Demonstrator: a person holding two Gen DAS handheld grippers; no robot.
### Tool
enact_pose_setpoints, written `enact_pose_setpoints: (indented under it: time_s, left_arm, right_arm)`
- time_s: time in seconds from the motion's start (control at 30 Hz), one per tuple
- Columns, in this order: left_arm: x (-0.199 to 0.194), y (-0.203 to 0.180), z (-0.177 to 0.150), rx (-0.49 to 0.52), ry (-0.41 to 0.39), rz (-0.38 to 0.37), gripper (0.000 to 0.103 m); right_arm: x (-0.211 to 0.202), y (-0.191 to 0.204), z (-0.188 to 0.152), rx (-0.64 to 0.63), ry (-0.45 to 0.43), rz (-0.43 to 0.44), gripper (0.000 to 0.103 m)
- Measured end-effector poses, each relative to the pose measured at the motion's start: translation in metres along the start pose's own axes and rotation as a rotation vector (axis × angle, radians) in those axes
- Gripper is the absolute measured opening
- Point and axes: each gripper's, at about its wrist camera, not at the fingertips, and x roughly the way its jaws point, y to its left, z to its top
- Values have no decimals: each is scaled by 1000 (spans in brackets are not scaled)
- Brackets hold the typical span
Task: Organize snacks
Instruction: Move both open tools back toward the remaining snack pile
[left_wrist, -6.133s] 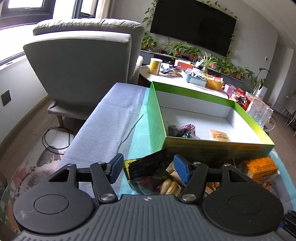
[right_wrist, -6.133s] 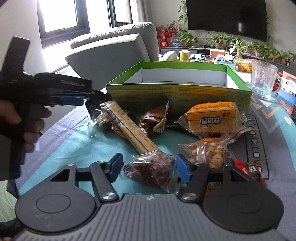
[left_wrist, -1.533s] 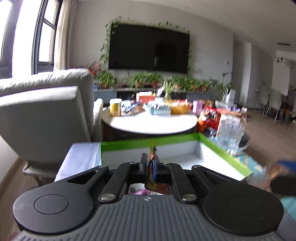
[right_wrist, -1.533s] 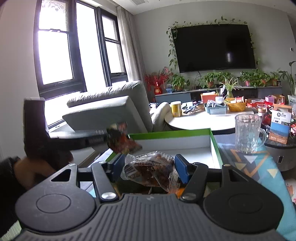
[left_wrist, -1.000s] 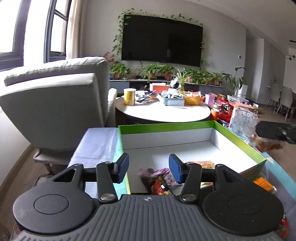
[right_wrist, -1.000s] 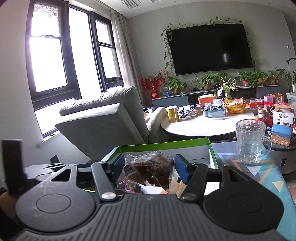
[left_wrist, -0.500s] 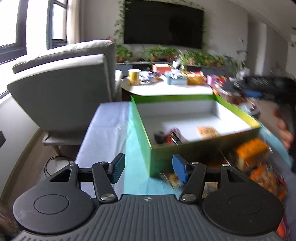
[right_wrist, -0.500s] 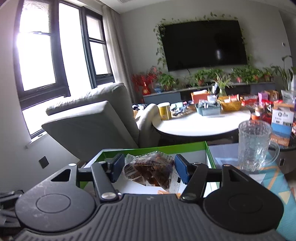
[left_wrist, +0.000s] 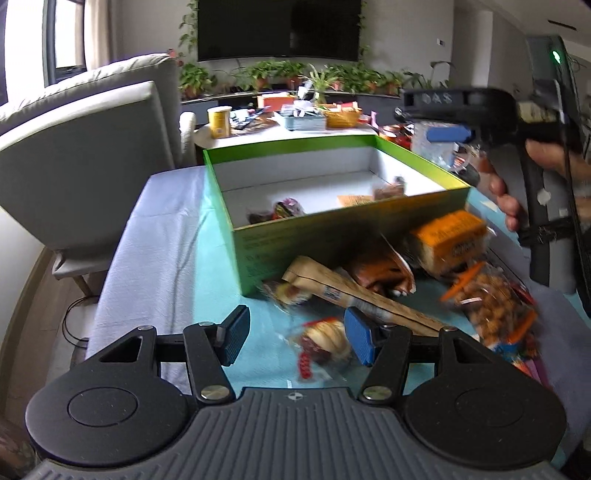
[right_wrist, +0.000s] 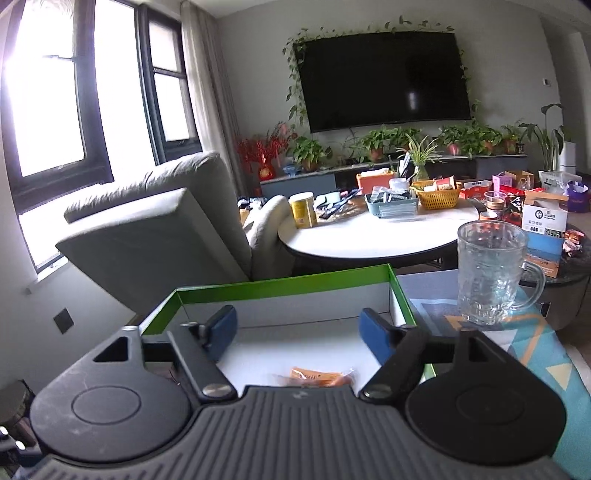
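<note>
Left wrist view showed loose snack packets (left_wrist: 388, 280) lying on the table (left_wrist: 177, 258) against the green box (left_wrist: 332, 236), a small wrapped snack (left_wrist: 325, 345) between the released fingers of the left gripper (left_wrist: 297, 339), tilted down low above it. The right gripper (right_wrist: 297, 328) hung level over the box's (right_wrist: 280, 286) white interior, fingers spread, nothing held, above an orange packet (right_wrist: 314, 377) inside.

The green box (left_wrist: 332, 236) is open at the top, much of its white floor left bare. Its near wall is crowded by loose snack packets (left_wrist: 373, 291) on the tabletop (left_wrist: 162, 258). A glass mug (right_wrist: 491, 273) stands just beside its right wall.
</note>
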Motion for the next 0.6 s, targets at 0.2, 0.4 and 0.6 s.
enact_pose_setpoints:
  time_s: [0.2, 0.4, 0.6]
  left_arm:
    - [2, -11, -9, 46, 39, -29, 55]
    - [14, -13, -12, 57, 65, 5, 62]
    - [24, -13, -12, 22, 78, -18, 65]
  right_arm:
    - [-6, -4, 3, 41, 19, 4, 44]
    - [-25, -4, -11, 42, 75, 78, 44]
    - [-41, -15, -26, 59, 110, 46, 44]
